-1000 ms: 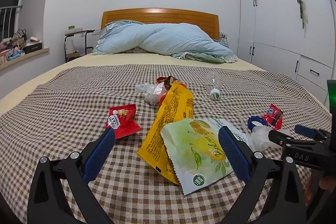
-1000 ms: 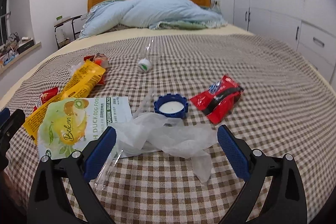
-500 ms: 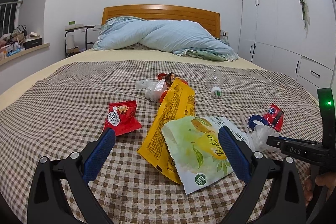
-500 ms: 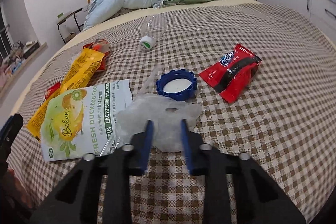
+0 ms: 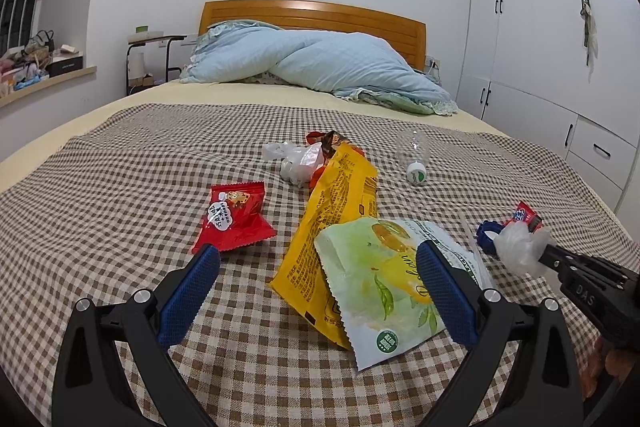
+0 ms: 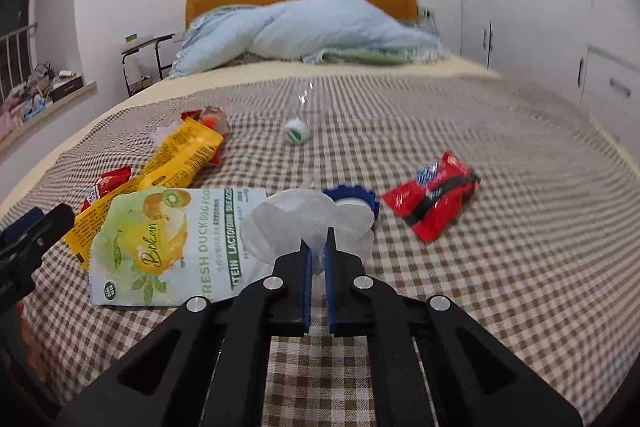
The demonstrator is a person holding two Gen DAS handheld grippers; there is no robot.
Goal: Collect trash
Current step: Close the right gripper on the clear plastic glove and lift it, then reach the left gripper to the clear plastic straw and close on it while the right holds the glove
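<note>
Currently listed, by item.

Right gripper (image 6: 316, 247): closed tight on a clear plastic bag (image 6: 296, 223); film bunched and pinched at the fingertips, most of it ballooning ahead of them. Seen from the left wrist view as a white wad (image 5: 520, 243) at the tips, raised off the checked blanket (image 5: 120, 187). Pinch at one gathered spot probably chosen because thin film offers no firm edge.

Left gripper (image 5: 316, 291): wide open, empty, hovering near the front of the litter; pads either side of the green-and-white pouch (image 5: 384, 283) in the picture, not touching it. Likely waiting its turn.

Remaining trash, all flat on the blanket:
- Yellow bag (image 5: 340, 219), partly under the pouch, running far-to-near.
- Red sachet (image 5: 236, 223), left of the yellow bag, apart from it.
- Crumpled wrappers (image 5: 304, 159), far end of the yellow bag.
- Clear bottle (image 5: 414, 159), on its side, far right.
- Blue lid (image 6: 352, 199), just beyond the held bag; contact not clear.
- Red-and-black packet (image 6: 436, 195), right of the lid.

Room for moving: bare blanket broad on the left and on the near right; bed edge falling away toward the white cupboards (image 5: 540, 67) at right. Quilt (image 5: 320, 67) and headboard (image 5: 312, 15) far off. No bin in sight.
</note>
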